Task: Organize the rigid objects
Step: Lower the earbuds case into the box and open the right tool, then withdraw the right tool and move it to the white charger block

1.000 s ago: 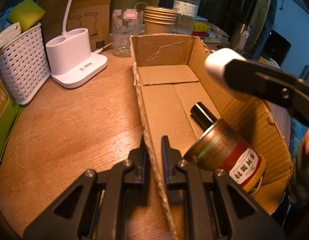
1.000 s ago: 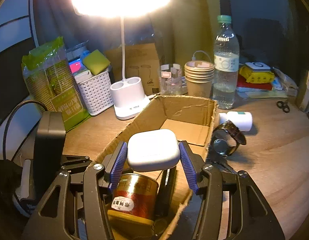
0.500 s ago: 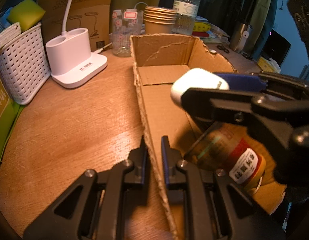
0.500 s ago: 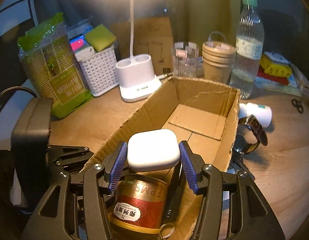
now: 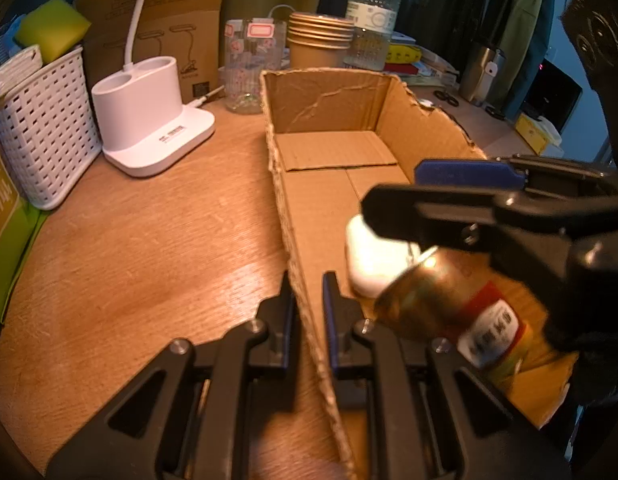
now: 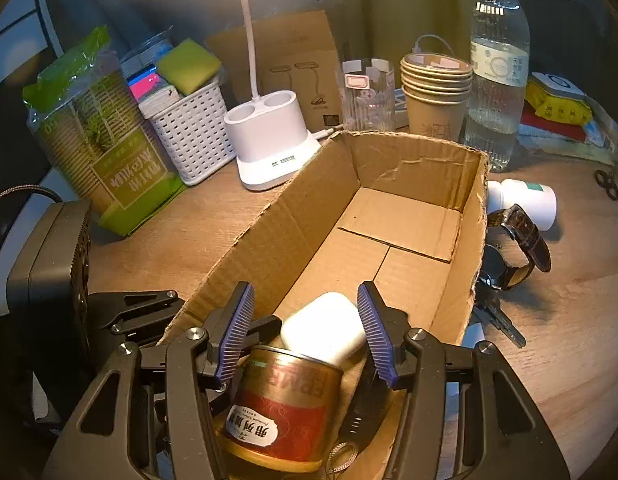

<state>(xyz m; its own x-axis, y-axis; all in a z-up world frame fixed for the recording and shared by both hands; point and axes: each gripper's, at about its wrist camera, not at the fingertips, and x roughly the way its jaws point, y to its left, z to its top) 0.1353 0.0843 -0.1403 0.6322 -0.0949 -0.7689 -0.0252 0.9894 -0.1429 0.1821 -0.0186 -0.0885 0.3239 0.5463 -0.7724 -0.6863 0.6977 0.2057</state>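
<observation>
An open cardboard box lies lengthwise on the wooden table. My left gripper is shut on the box's left wall near its front end. At that end of the box lies a red and gold tin with a slim black object beside it. A white rounded case rests tilted on the box floor against the tin. My right gripper hovers just above it, open. A gap shows between its left pad and the case.
Right of the box lie a wristwatch, a white bottle on its side and keys. Behind and to the left stand a lamp base, a white basket, a glass, paper cups and a water bottle.
My right gripper came in over the box and sank with the white case. The case has left the pads and now lies lower, against the tin. The left gripper kept still.
</observation>
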